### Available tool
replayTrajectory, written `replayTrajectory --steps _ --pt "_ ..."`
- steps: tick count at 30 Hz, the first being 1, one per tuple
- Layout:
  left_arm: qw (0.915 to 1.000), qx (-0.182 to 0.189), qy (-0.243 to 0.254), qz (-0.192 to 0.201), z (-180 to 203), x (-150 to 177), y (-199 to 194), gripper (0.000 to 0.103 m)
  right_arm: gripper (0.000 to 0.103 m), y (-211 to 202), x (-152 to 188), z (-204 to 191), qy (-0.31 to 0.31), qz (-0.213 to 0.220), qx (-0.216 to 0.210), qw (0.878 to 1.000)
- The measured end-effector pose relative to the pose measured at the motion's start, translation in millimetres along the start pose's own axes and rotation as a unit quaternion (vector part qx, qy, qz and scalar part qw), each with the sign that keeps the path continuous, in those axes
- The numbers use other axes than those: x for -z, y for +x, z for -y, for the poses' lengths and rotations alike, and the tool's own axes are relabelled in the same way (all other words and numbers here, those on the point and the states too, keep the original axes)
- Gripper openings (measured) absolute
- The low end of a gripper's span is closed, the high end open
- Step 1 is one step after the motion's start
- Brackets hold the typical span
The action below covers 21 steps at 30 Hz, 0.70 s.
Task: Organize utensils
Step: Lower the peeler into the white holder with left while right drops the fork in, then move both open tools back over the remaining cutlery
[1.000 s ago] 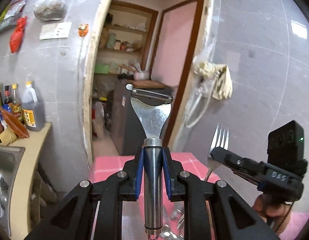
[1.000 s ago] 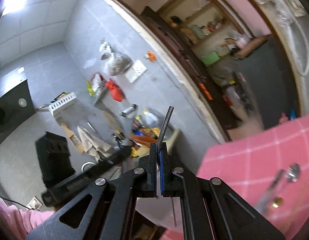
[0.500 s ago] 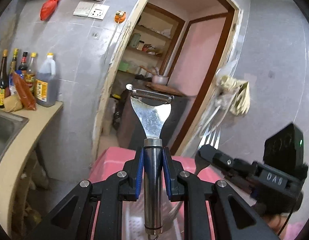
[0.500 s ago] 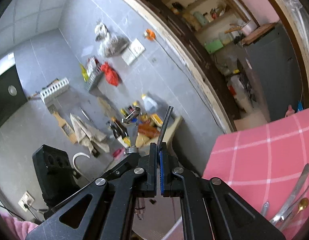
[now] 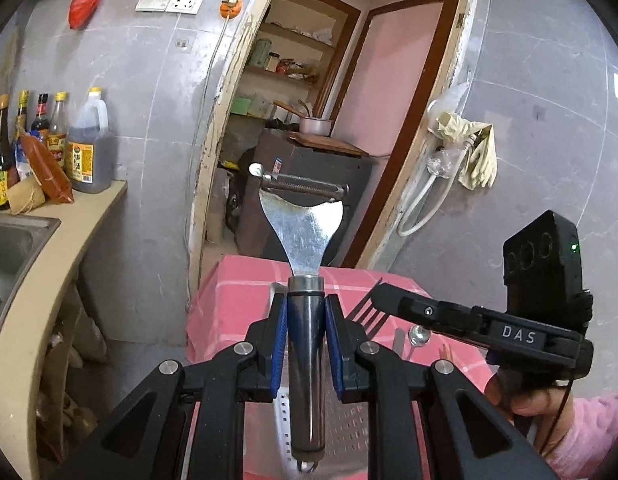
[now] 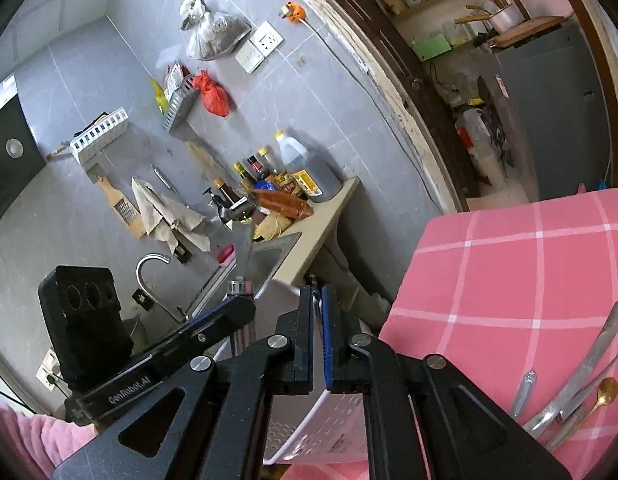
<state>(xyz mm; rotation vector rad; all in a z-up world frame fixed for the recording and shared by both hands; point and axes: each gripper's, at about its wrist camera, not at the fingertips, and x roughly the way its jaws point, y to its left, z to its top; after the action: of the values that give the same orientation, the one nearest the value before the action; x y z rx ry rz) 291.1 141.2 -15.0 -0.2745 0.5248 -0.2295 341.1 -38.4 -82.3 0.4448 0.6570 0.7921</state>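
Observation:
My left gripper (image 5: 305, 320) is shut on the steel handle of a peeler (image 5: 303, 216), held upright above a white perforated basket (image 5: 349, 436). My right gripper (image 6: 317, 304) has its jaws slightly apart with nothing between them; in the left wrist view (image 5: 379, 292) a dark fork (image 5: 367, 314) hangs just below its tip. The basket also shows under the right gripper (image 6: 321, 432). Several utensils lie on the pink checked tablecloth (image 6: 529, 272), among them a steel utensil (image 6: 581, 372) and a small gold spoon (image 6: 603, 392).
A sink (image 6: 265, 256) with a tap (image 6: 149, 268) and a counter with sauce bottles (image 5: 49, 148) stand to the left. A doorway (image 5: 309, 120) to a pantry lies beyond the table. A hose and gloves (image 5: 465, 152) hang on the right wall.
Both grippers tilted downward, bringing the table and basket into view. The fork that stood in my right gripper's pads no longer shows between them; the jaws parted slightly.

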Motion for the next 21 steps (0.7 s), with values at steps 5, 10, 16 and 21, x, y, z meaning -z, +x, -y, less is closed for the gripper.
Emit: replayTrajectory --steps 5,10,16,21 --pt "0.9998 -0.001 -0.010 -0.016 -2.0 3.8 1.9 0.018 0.010 -3.4 -1.1 -1.4 -0.002 0.000 0.003 1.000" --pt "0.9999 -0.006 -0.005 -0.015 5.5 6.0 -1.3 0.026 0.029 -20.4 -2.8 -2.2 -0.005 0.018 0.024 1.000" --pt "0.9995 -0.022 -0.021 0.008 15.6 4.3 -18.0 0.049 0.053 -62.8 -5.3 -4.7 -0.019 0.064 0.074 0.995" --pt "0.9976 -0.056 -0.004 0.040 39.5 -0.1 -32.4 0.075 0.074 -108.3 -8.9 -7.0 -0.035 0.109 0.129 0.985"
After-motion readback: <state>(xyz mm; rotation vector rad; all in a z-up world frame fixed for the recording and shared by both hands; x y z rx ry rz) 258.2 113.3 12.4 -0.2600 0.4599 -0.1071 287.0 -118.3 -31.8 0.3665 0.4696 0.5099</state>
